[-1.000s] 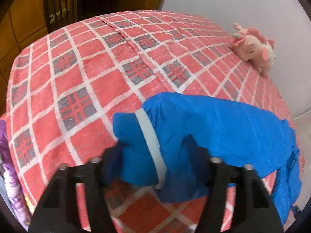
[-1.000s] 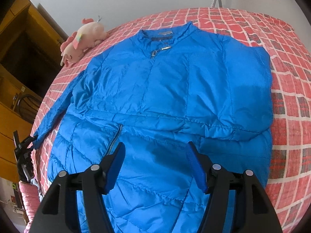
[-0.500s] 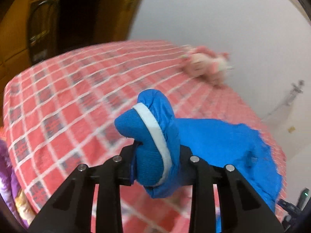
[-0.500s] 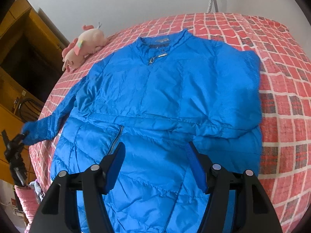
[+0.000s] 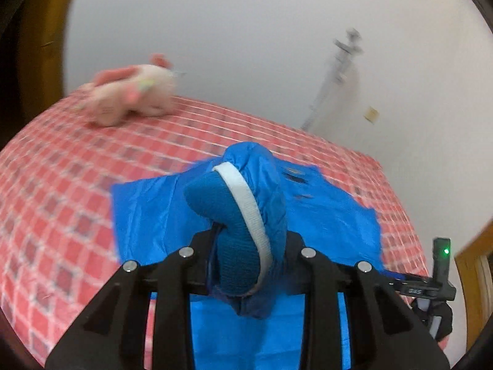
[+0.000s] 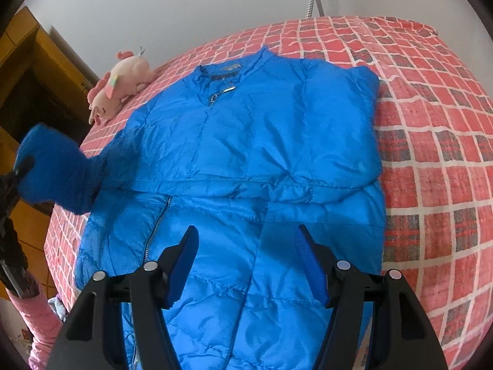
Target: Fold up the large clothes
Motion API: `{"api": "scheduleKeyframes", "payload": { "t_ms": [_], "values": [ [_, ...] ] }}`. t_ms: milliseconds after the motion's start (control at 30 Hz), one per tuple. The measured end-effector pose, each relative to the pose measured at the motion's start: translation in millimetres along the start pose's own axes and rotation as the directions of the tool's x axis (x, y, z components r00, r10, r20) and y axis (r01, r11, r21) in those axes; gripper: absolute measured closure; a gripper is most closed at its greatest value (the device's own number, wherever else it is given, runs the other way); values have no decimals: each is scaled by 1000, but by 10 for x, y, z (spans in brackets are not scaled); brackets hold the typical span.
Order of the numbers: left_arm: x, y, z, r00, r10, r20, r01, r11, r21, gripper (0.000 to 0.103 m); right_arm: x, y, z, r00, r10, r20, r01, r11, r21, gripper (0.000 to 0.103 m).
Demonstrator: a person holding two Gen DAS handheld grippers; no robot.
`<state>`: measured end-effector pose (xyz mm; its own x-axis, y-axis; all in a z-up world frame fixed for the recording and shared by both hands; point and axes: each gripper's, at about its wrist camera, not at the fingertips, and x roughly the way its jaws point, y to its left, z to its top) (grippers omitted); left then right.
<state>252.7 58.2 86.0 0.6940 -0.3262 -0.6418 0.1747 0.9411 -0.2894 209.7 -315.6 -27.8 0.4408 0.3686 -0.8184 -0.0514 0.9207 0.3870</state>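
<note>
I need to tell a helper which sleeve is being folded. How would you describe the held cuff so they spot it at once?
On the red checked bed lies a blue puffer jacket. Its sleeve on the plush-toy side is lifted off the bed. The cuff, clamped in the left gripper, is dark knit with a white band.

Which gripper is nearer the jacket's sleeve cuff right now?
Left. The left gripper is clamped on the sleeve cuff, lifted above the bed. The right gripper hovers open over the jacket's lower front, apart from it.

Blue puffer jacket (image 6: 252,160) spread front-up on red checked bedspread (image 6: 437,160), right gripper (image 6: 246,262) above its hem with jaws apart, one sleeve cuff (image 6: 55,169) lifted at left, pink plush toy (image 6: 120,89) beside the shoulder
</note>
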Motion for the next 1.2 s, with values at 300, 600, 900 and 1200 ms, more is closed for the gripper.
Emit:
{"api": "scheduleKeyframes", "payload": {
  "t_ms": [300, 600, 900, 1200],
  "values": [
    [1214, -575, -207, 979, -27, -202, 42, 997, 70, 75, 57, -111, 18, 1000, -13, -6, 13, 1000, 18, 38],
    [1467, -596, -443, 948, -117, -297, 144, 987, 70, 41, 167, -204, 16, 999, -23, -27, 24, 999, 36, 38],
    [1010, -241, -369, 976, -92, -196, 111, 990, 89, 30, 158, -151, -2, 1000, -27, -15, 27, 999, 23, 38],
    [1465, -4, -553, 965, -20, -262, 55, 990, 128, 32, 116, 67, 61, 1000, 1, 11, -1, 999, -36, 33]
  ]
}}
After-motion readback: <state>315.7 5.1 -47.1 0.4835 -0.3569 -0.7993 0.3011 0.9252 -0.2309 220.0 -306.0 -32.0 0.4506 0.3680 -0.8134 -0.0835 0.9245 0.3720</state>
